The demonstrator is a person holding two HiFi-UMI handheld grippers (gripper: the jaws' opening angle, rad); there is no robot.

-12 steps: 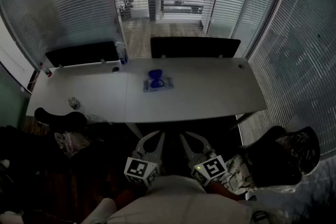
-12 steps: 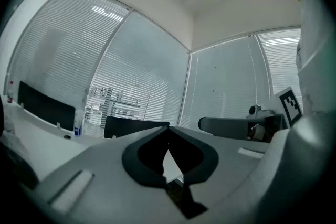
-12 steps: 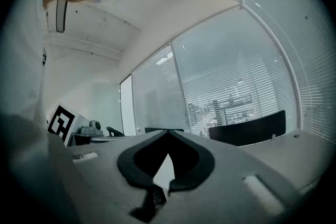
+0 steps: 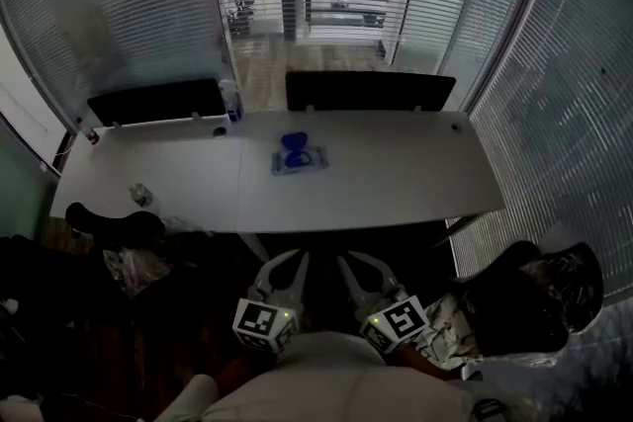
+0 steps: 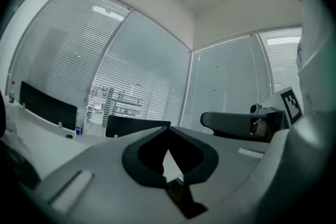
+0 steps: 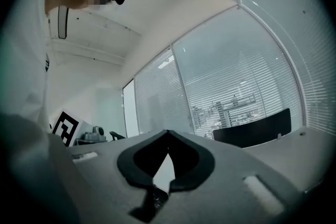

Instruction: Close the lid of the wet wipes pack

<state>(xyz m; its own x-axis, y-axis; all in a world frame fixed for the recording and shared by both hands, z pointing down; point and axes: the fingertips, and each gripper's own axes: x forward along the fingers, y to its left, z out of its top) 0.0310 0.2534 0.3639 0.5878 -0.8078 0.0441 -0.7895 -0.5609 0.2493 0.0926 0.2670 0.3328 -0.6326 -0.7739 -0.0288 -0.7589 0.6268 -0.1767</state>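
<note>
- Head view: the wet wipes pack (image 4: 300, 159) lies flat near the middle of the smooth white table (image 4: 396, 173), with its rounded blue lid (image 4: 292, 143) standing up.
- My left gripper (image 4: 289, 260) and right gripper (image 4: 354, 262) sit close to my body, below the table's near edge and well apart from the pack.
- Left gripper view: my pale, matte jaws are pressed together at the tips, with nothing between them.
- Right gripper view: these jaws also meet tip to tip and are empty. Their dark curved inner edges frame a teardrop-shaped gap.

Head camera down, others level (blinds (image 4: 99, 5) shared)
</note>
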